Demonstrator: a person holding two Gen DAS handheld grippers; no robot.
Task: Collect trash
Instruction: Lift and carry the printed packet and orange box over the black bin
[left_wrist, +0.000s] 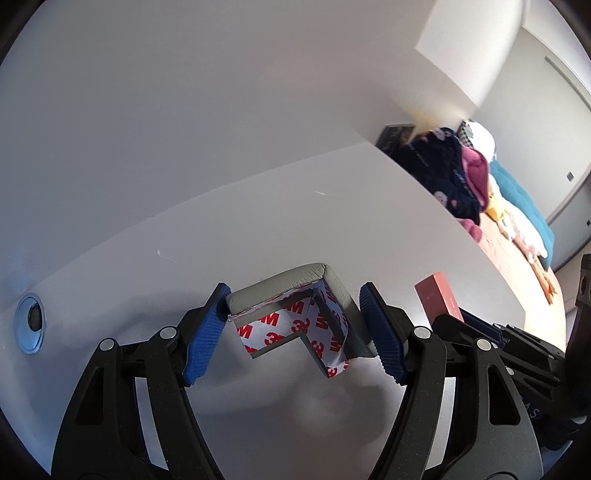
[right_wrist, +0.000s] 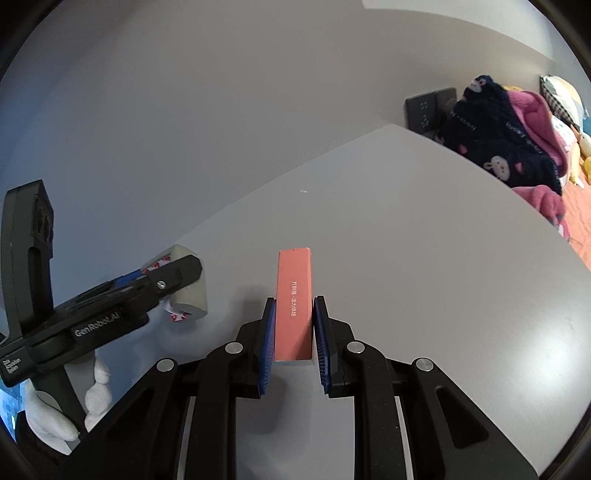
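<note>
our left gripper (left_wrist: 295, 332) clamps an l-shaped grey foam corner guard (left_wrist: 295, 284) between ribbed blue pads; our right gripper (right_wrist: 294, 339) pinches a slim coral carton (right_wrist: 293, 295).

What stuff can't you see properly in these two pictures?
- Left wrist view: most of the slim orange-red cardboard box is hidden behind the right gripper.
- Right wrist view: the grey foam corner guard with 3M tape is partly covered by the left gripper.
- Right wrist view: the box's white print is too small to read.
- No trash bin appears in either view.
</note>
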